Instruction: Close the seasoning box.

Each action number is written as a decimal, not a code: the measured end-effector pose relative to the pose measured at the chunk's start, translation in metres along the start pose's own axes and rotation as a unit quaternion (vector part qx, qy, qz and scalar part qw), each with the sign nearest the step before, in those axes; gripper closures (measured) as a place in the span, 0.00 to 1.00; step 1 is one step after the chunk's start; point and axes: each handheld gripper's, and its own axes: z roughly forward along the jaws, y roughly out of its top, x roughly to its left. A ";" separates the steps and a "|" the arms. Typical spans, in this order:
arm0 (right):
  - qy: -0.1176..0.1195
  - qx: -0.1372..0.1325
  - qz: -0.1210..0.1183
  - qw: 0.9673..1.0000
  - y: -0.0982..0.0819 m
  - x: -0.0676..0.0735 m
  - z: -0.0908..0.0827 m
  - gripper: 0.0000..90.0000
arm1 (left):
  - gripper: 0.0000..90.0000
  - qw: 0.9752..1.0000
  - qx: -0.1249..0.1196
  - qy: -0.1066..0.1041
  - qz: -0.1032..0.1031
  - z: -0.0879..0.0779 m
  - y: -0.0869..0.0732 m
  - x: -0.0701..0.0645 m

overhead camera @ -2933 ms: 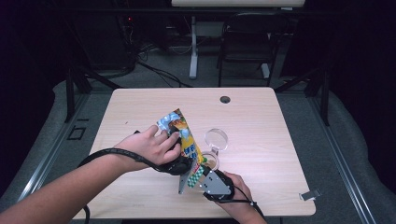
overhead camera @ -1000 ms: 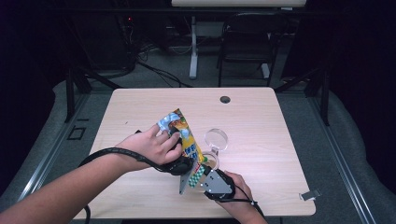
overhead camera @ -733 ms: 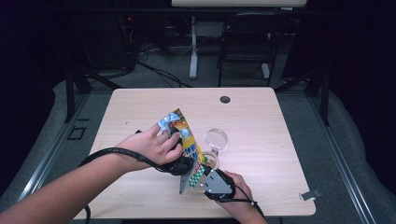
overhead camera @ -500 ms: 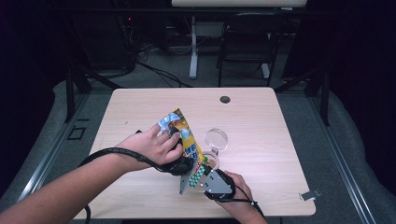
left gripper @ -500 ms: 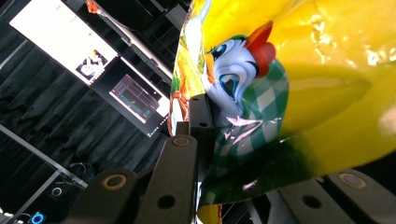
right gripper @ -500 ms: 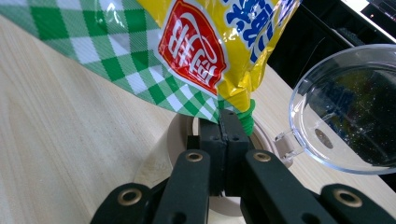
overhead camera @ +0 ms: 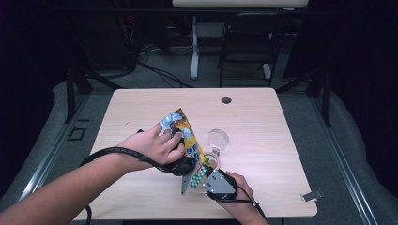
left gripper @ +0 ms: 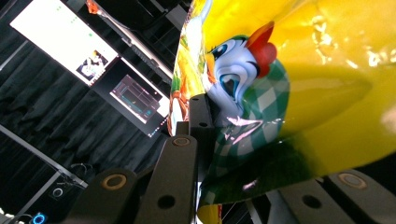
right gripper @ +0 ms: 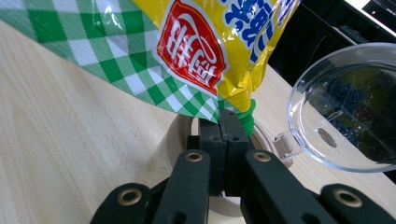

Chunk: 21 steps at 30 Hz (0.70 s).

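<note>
**Snack bag pinched at both ends, corner not yet torn**

Snack bag (overhead camera: 185, 140), yellow with a green-checked lower edge and a cartoon chicken on its face, stands tilted above the near middle of the table (overhead camera: 281, 122), lifted clear of the wood. The left tool (left gripper: 205, 140) has its jaws closed on the bag's body, the foil bulging around the one visible pad in the left gripper view. The right tool (right gripper: 228, 135) is fully closed, its two black pads pressed flat together on the green corner at the bag's lowest point.

Directly under that corner sits a small round container (right gripper: 184, 135) with a pale rim, and its clear hinged lid (right gripper: 345, 107) is swung open to the side, just beside the bag. In the high view the lid (overhead camera: 218, 139) lies a little beyond the right hand (overhead camera: 237, 187).

Judging by this layout, the work in hand is opening the bag and emptying it into the container. Done so far: lid open, bag picked up, both grips set, corner lined up over the opening. Left to do: the corner looks intact with no tear showing, and I see nothing poured inside the container, though most of its interior is hidden. So tearing, pouring and closing the lid all seem ahead.
</note>
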 end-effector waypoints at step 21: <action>0.009 0.001 0.014 1.000 -0.001 -0.002 0.001 1.00 | 0.95 1.000 0.001 -0.007 0.003 0.001 0.001 0.000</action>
